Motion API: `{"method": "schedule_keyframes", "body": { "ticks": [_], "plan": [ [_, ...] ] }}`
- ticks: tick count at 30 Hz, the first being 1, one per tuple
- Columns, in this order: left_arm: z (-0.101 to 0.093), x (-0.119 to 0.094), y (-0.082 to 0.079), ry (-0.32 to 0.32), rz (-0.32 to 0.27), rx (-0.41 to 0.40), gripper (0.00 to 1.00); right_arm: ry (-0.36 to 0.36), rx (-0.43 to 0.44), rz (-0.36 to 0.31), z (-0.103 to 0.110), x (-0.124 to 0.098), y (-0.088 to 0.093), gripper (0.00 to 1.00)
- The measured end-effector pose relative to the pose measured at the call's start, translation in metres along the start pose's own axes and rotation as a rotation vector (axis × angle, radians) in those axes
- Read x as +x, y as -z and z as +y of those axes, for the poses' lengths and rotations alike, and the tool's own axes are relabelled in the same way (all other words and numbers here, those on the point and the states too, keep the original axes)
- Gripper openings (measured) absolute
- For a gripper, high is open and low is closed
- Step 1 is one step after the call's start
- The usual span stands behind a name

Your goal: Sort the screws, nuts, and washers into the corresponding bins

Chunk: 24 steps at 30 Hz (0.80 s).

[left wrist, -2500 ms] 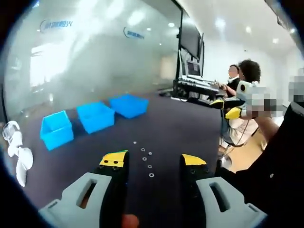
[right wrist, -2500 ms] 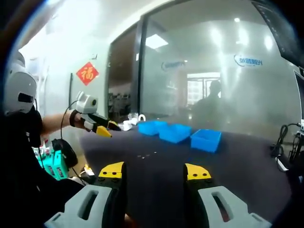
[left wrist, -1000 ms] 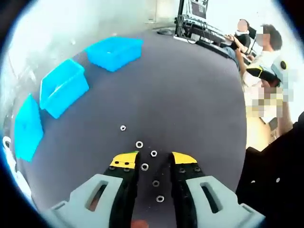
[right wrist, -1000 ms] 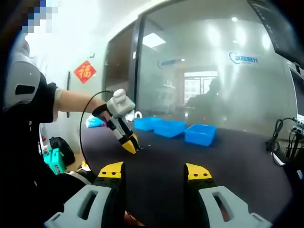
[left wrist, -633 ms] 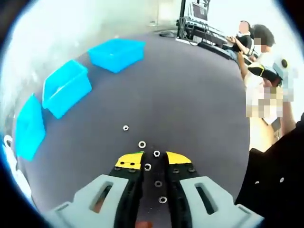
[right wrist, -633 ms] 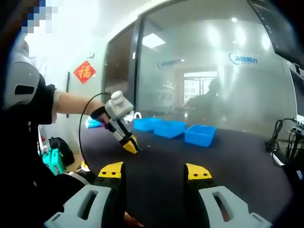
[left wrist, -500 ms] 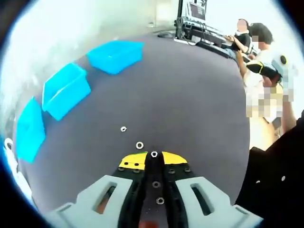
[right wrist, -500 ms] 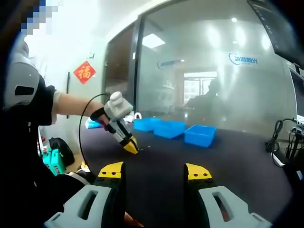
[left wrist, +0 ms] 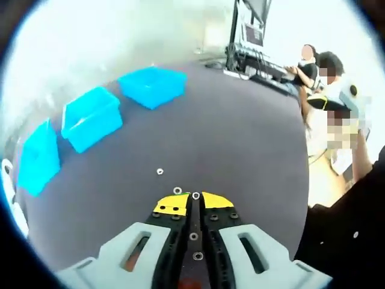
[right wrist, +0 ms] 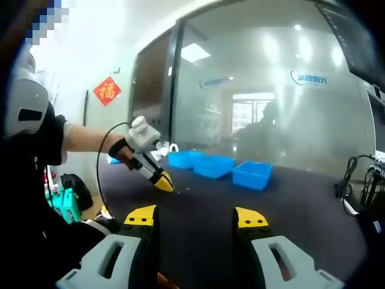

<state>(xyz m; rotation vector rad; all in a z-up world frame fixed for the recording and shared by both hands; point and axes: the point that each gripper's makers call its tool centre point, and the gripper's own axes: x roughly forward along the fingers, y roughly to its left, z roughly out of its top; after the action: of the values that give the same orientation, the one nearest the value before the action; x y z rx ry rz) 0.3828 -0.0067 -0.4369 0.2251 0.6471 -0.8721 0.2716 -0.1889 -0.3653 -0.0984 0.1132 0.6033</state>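
Observation:
Small silver nuts and washers lie loose on the dark tabletop. My left gripper is shut, and one small silver nut sits pinched at its yellow tips. Two more pieces show on the table through the slit between the jaws. Three blue bins stand in a row at the far left. The right gripper view has the left gripper low over the pieces, left of the bins. My right gripper hangs open in the air, holding nothing.
Seated people and a desk with monitors are beyond the table's far right end. A frosted glass wall runs behind the bins. Cables lie at the right edge. A green object is on the floor at left.
My left gripper came down onto the scattered pieces, shut its jaws on a nut and rose slightly. The right gripper stayed open and almost still.

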Motion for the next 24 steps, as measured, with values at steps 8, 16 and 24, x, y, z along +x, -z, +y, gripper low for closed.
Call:
{"method": "schedule_keyframes", "body": {
  "ticks": [8,16,24],
  "plan": [
    [0.009,-0.033,-0.025,-0.064,-0.193,-0.017,0.04,0.016,-0.001,-0.021,-0.002,0.002,-0.008,0.44],
    [0.009,-0.075,-0.056,-0.16,-0.439,-0.014,0.04,0.035,-0.001,-0.052,-0.006,0.001,-0.018,0.44],
    [0.003,-0.101,-0.056,-0.241,-0.601,-0.079,0.04,0.073,0.02,-0.084,-0.015,-0.003,-0.026,0.44]
  ]
}}
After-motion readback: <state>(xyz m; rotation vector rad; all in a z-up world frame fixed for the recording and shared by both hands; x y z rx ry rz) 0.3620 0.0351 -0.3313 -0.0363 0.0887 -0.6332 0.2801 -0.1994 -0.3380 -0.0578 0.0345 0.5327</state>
